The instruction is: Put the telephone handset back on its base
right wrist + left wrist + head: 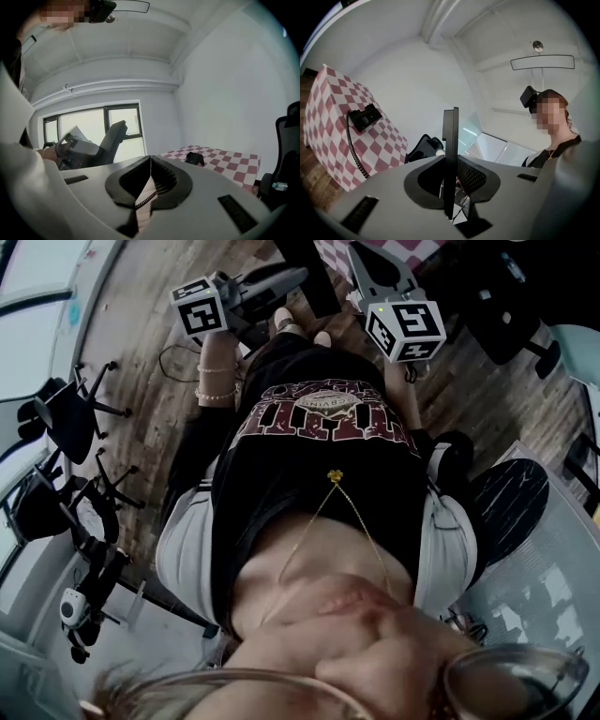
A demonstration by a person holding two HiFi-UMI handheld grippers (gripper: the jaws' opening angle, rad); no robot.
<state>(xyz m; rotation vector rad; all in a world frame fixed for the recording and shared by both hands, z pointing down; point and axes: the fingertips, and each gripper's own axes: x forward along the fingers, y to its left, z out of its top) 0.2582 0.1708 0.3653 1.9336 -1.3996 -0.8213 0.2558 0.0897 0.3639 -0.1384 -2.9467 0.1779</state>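
The black telephone base [365, 117] lies on a table with a red-and-white checked cloth [333, 122], far left in the left gripper view. Its coiled cord [352, 150] hangs down the cloth. My left gripper [452, 161] is shut on a thin black bar [450, 136] seen edge-on, which looks like the handset. In the head view this left gripper [291, 277] sits top centre, beside the right gripper [367, 263]. My right gripper [150, 161] is shut with nothing between its jaws. The base [194, 158] lies beyond it to the right, and a stretch of cord [145, 199] shows below the jaws.
Both grippers are held in front of the person's chest over a wooden floor [159, 324]. Black office chairs [66, 413] stand at the left, another chair [506, 315] at the right. A dark chair [286, 159] stands beside the checked table [234, 164].
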